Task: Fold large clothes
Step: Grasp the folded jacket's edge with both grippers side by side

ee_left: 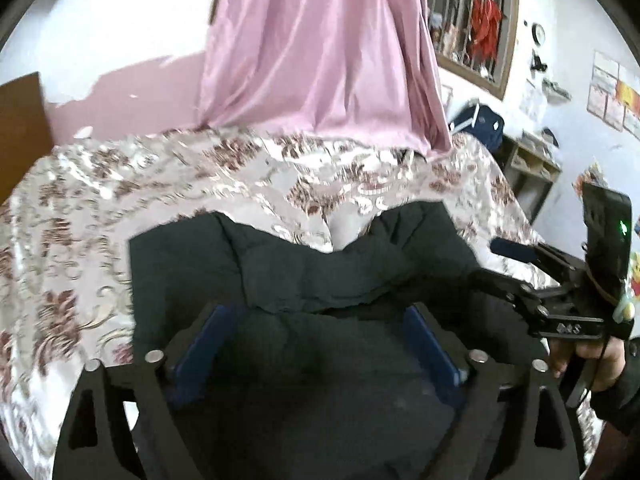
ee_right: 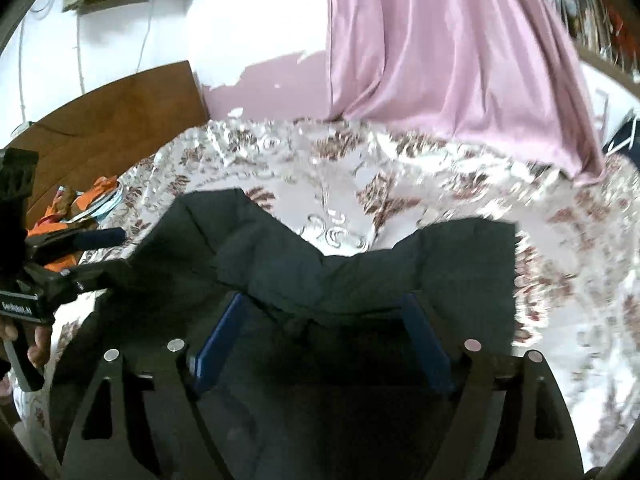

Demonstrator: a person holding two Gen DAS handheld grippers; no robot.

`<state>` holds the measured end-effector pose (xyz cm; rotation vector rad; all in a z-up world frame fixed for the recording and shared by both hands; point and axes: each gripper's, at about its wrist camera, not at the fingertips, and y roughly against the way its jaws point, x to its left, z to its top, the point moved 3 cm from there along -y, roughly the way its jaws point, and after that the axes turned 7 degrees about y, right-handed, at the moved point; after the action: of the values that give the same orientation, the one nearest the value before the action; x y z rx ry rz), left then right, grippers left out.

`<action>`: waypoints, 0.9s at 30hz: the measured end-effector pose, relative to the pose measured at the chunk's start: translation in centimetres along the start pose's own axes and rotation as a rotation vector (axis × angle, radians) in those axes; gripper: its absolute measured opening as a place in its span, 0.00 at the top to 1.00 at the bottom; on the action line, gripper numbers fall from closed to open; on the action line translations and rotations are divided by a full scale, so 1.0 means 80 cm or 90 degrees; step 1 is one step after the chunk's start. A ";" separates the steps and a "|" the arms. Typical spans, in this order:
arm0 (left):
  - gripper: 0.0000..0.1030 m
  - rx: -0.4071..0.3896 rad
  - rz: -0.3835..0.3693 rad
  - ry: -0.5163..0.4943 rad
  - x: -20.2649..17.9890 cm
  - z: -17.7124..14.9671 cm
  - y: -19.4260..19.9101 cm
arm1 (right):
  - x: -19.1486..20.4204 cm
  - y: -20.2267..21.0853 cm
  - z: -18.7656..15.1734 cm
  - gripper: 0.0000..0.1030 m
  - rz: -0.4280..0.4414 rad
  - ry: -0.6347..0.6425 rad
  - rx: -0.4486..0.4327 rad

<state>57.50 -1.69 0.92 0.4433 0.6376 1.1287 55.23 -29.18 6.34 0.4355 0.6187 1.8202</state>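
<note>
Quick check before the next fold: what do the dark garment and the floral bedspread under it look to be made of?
Dark garment: looks like a padded, quilted jacket with a matte synthetic shell; it lies in puffy sections with soft creases and no sheen. Exact fibre unclear.

Floral bedspread: seems a glossy satin or brocade-type weave; bright highlights glint off the pale ground around the maroon flowers. Blur hides the texture.

This is a bedroom in a home. A bed covered with a shiny floral-patterned bedspread in cream and maroon (ee_left: 120, 200) fills the middle, with a brown wooden headboard (ee_right: 120, 120) at one end. A long pink satin curtain (ee_left: 320, 48) hangs against a white wall with a pink lower band (ee_right: 272, 84). Beside it is a barred window with a brown frame (ee_left: 472, 24), red cloth hanging behind the bars. A small open wooden shelf unit (ee_left: 528, 168) stands by the far wall, where paper pictures (ee_left: 612, 88) are stuck up.
</note>
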 end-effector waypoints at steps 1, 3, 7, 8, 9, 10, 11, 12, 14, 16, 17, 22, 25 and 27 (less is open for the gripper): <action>0.07 -0.009 0.004 0.008 -0.003 0.000 0.017 | 0.000 0.013 0.002 0.15 -0.001 0.000 -0.004; 0.00 -0.021 0.010 0.032 -0.009 -0.003 0.046 | 0.002 0.046 0.005 0.06 0.021 -0.004 -0.012; 0.00 -0.043 0.011 0.062 -0.024 -0.016 0.101 | 0.012 0.094 0.004 0.04 0.040 -0.004 -0.019; 0.00 -0.048 0.010 0.061 -0.029 -0.020 0.114 | 0.014 0.111 0.004 0.04 0.040 -0.003 -0.025; 0.00 -0.051 0.011 0.058 -0.033 -0.023 0.123 | 0.016 0.126 0.001 0.03 0.038 -0.002 -0.032; 0.00 -0.053 0.014 0.055 -0.039 -0.027 0.135 | 0.020 0.137 -0.001 0.03 0.038 0.000 -0.037; 0.00 -0.058 0.018 0.048 -0.046 -0.032 0.150 | 0.023 0.152 -0.002 0.03 0.039 0.002 -0.046; 0.00 -0.062 0.020 0.042 -0.053 -0.037 0.162 | 0.027 0.168 -0.003 0.03 0.040 0.006 -0.054; 0.00 -0.074 0.016 0.031 -0.066 -0.046 0.189 | 0.039 0.195 -0.004 0.02 0.042 0.011 -0.070; 0.00 -0.086 0.012 0.028 -0.079 -0.057 0.213 | 0.048 0.218 -0.008 0.02 0.044 0.012 -0.084; 0.00 -0.090 0.012 0.027 -0.085 -0.061 0.223 | 0.052 0.232 -0.011 0.02 0.042 0.012 -0.089; 0.00 -0.116 0.042 0.014 -0.105 -0.084 0.273 | 0.070 0.285 -0.022 0.02 0.035 0.021 -0.112; 0.00 -0.132 0.056 0.009 -0.111 -0.096 0.300 | 0.077 0.314 -0.030 0.02 0.034 0.032 -0.128; 0.00 -0.137 0.062 0.013 -0.112 -0.104 0.316 | 0.081 0.333 -0.037 0.02 0.033 0.035 -0.138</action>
<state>32.04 -0.51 12.69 0.2810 0.5090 1.2811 31.35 -30.33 20.13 0.2584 0.4437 1.9299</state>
